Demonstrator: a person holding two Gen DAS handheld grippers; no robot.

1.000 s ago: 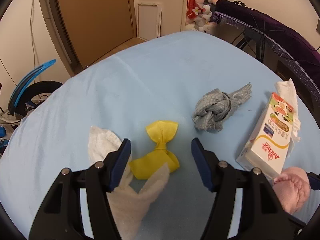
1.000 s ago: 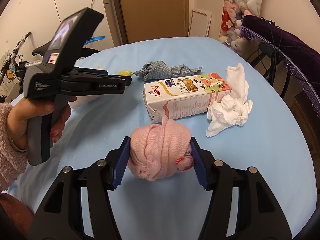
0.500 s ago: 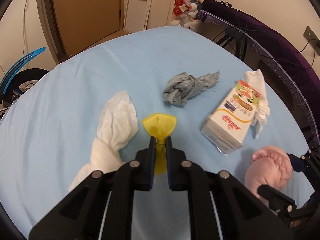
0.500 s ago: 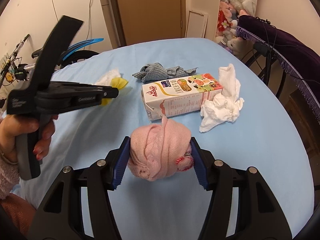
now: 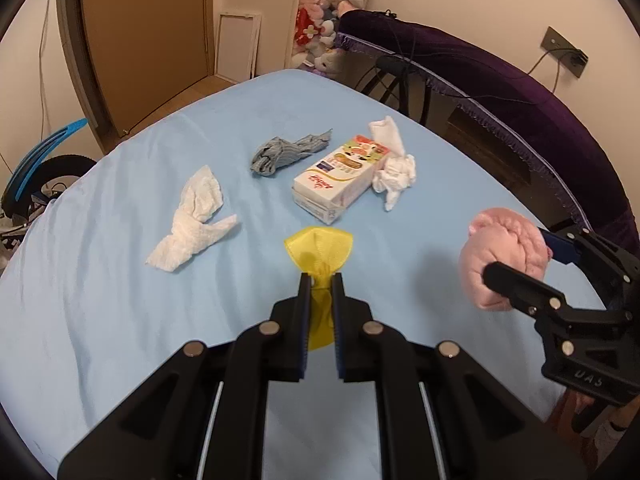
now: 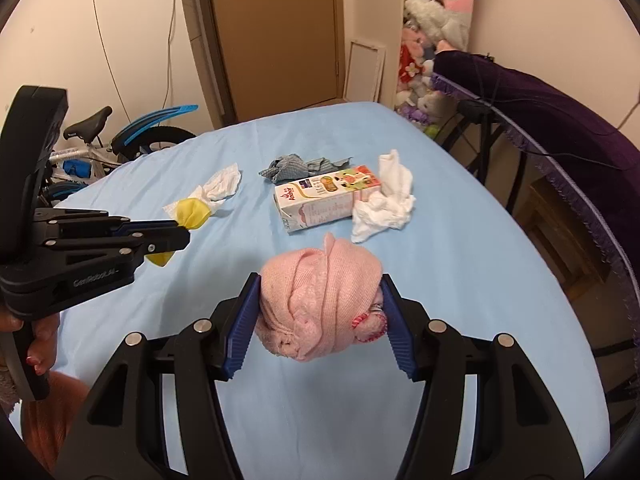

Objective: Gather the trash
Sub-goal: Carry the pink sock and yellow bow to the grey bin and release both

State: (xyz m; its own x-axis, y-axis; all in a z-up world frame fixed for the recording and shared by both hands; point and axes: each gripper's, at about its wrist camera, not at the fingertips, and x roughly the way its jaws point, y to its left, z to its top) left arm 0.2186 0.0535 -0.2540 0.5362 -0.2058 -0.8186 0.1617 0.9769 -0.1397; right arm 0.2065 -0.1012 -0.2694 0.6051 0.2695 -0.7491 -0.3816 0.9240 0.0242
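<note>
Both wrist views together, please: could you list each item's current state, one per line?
left gripper: shut on yellow wrapper, lifted off the table
right gripper: shut on pink sock ball
milk carton: lying on its side
white tissue: crumpled against the carton
grey rag: knotted, loose
white paper towel: twisted, flat on the blue tablecloth
door: closed
</note>
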